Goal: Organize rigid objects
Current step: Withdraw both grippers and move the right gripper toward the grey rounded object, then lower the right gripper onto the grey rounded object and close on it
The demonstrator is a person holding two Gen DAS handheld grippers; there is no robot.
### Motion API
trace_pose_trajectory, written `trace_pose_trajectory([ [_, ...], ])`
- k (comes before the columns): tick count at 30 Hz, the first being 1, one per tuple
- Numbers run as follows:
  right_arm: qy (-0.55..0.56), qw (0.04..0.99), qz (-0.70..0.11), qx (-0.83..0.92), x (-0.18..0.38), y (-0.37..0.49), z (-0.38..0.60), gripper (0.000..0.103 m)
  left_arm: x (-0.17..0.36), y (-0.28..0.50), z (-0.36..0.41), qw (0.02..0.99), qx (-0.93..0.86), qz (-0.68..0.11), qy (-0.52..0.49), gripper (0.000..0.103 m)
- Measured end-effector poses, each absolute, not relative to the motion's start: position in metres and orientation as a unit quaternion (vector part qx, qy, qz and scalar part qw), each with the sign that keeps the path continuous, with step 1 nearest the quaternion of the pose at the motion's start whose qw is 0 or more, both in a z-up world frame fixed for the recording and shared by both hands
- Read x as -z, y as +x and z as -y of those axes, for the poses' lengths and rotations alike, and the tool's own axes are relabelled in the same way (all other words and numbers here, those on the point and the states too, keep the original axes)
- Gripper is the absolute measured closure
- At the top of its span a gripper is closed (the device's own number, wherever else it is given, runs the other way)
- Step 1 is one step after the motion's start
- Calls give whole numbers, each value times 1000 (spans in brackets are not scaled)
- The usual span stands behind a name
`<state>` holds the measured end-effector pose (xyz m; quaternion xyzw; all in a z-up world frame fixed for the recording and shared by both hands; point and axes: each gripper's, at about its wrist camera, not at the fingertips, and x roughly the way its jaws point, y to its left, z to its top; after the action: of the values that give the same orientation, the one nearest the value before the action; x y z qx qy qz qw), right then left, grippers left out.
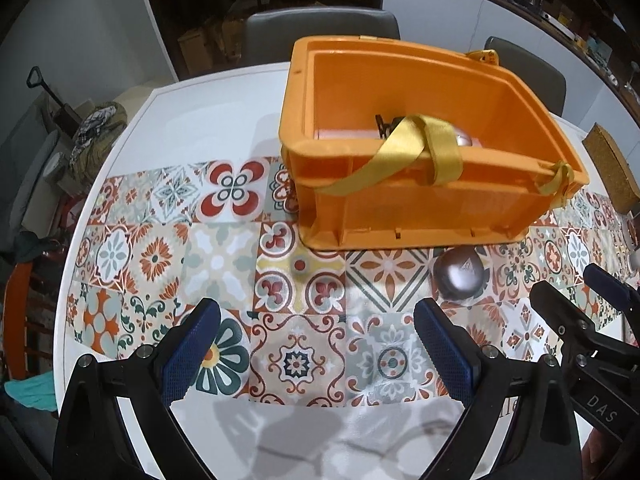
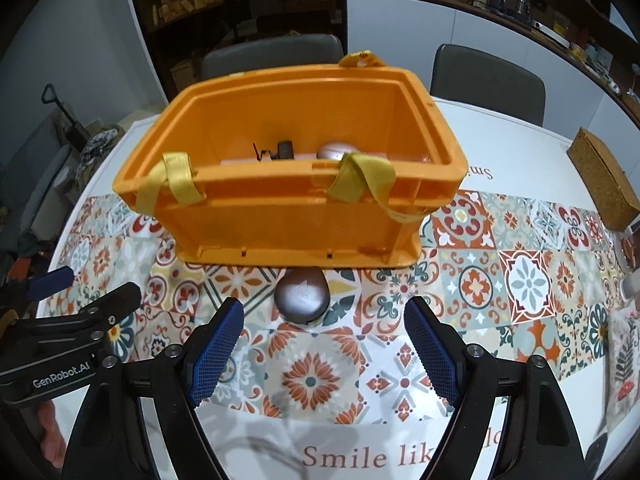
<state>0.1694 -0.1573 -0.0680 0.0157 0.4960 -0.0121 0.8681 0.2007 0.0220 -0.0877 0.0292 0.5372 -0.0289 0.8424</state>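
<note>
An orange plastic crate (image 1: 420,200) (image 2: 296,220) with yellow straps (image 1: 404,144) stands on the patterned table runner. Inside it lie a metallic rounded object (image 2: 338,150) and a small dark item (image 2: 284,149). A second metallic rounded object (image 1: 460,278) (image 2: 303,295) rests on the runner just in front of the crate. My left gripper (image 1: 318,332) is open over bare runner, left of that object. My right gripper (image 2: 324,330) is open too, its fingers either side of the space just short of the object. Each gripper shows at the edge of the other's view.
A cork block (image 1: 612,168) (image 2: 604,180) lies at the table's right. Grey chairs (image 1: 320,28) (image 2: 488,76) stand behind the white table (image 1: 192,120). Shelves fill the back wall. Clutter sits on the floor to the left (image 1: 92,132).
</note>
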Motion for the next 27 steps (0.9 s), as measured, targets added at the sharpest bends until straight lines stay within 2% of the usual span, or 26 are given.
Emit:
trace_pose_trajectory([
  [27,17,851,-525,-21,130,184,147,21,151,202,-32,804,15,-594,18,4],
])
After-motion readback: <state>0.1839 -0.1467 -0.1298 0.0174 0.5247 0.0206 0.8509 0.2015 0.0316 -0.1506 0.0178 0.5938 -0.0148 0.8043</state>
